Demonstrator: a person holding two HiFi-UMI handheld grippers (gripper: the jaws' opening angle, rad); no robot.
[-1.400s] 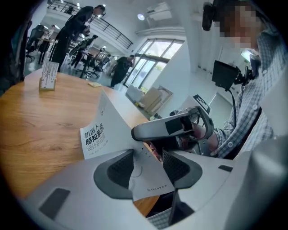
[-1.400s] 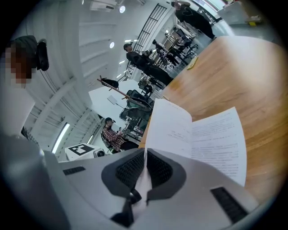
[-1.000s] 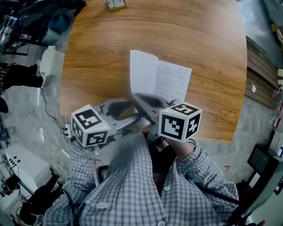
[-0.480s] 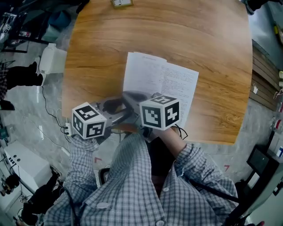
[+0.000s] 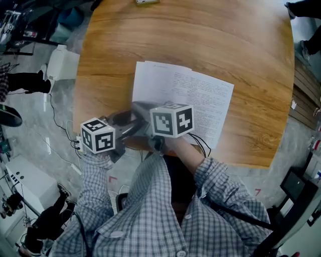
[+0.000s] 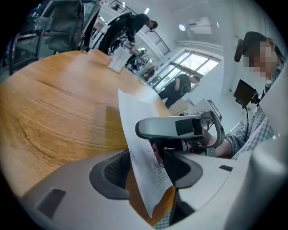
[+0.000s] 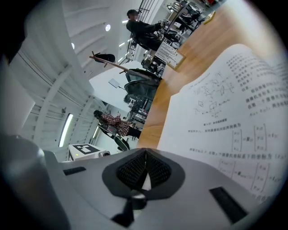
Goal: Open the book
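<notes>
The wooden table (image 5: 200, 40) carries little besides the book (image 5: 203, 98). A small pale object (image 5: 147, 1) sits at the table's edge well beyond the book, cut off by the frame. On the floor to the left of the book stands a white box (image 5: 60, 64), with loose cables (image 5: 60, 133) trailing nearer the person. The person's checked shirt (image 5: 150, 211) fills the space on the near side of the book, and a thin black cable (image 5: 199, 144) loops by the right wrist just at the book's near edge. Both marker cubes hang over the book's near-left corner and cover part of it.

The book lies open on the table close to the near edge. Its pages are white with fine dark print and small diagrams, and they are spread left and right. One page (image 6: 129, 114) stands raised on edge at the book's left side.

The left gripper (image 6: 146, 173) has its fingers released and set well apart, and the raised page passes through the gap between them. The right gripper (image 7: 145, 170) has its fingers clenched. The dark ribbed pads meet in a line with a sliver of white paper showing between them, grasping the page.
</notes>
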